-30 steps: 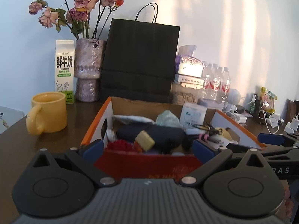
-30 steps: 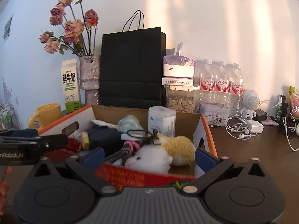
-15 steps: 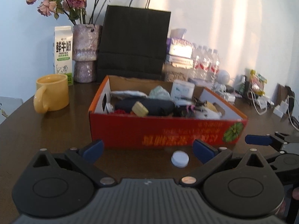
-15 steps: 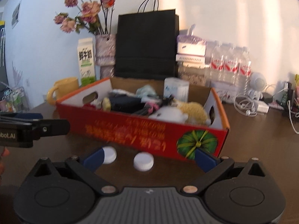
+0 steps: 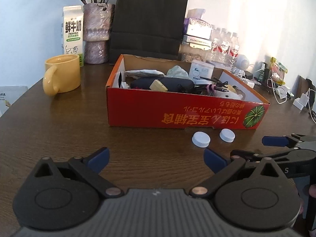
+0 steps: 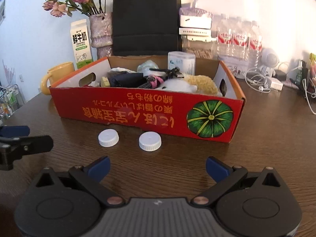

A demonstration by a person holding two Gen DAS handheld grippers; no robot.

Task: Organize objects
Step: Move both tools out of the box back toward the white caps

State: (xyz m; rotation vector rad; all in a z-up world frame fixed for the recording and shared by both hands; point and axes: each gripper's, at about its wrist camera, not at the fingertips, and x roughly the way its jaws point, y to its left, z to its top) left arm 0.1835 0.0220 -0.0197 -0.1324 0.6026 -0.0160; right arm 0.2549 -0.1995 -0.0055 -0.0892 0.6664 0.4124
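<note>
A red cardboard box (image 5: 177, 112) (image 6: 138, 114) stands on the dark wooden table, filled with a black pouch (image 5: 164, 83), a plush toy (image 6: 189, 85), cables and a small white container (image 6: 181, 62). Two white bottle caps (image 5: 201, 139) (image 5: 227, 135) lie in front of it, also seen as caps (image 6: 108, 137) (image 6: 150, 141) in the right wrist view. My left gripper (image 5: 156, 158) is open and empty, short of the box. My right gripper (image 6: 157, 166) is open and empty, just before the caps. Each gripper shows at the other view's edge.
A yellow mug (image 5: 61, 75), milk carton (image 5: 72, 31), vase of dried flowers (image 5: 96, 33) and black paper bag (image 5: 148, 19) stand behind and left of the box. Water bottles (image 6: 239, 37), chargers and cables (image 6: 258, 79) crowd the right rear.
Both grippers have pulled back and away from the box, so its red front and the two white caps on the table have come into view. Both stay open.
</note>
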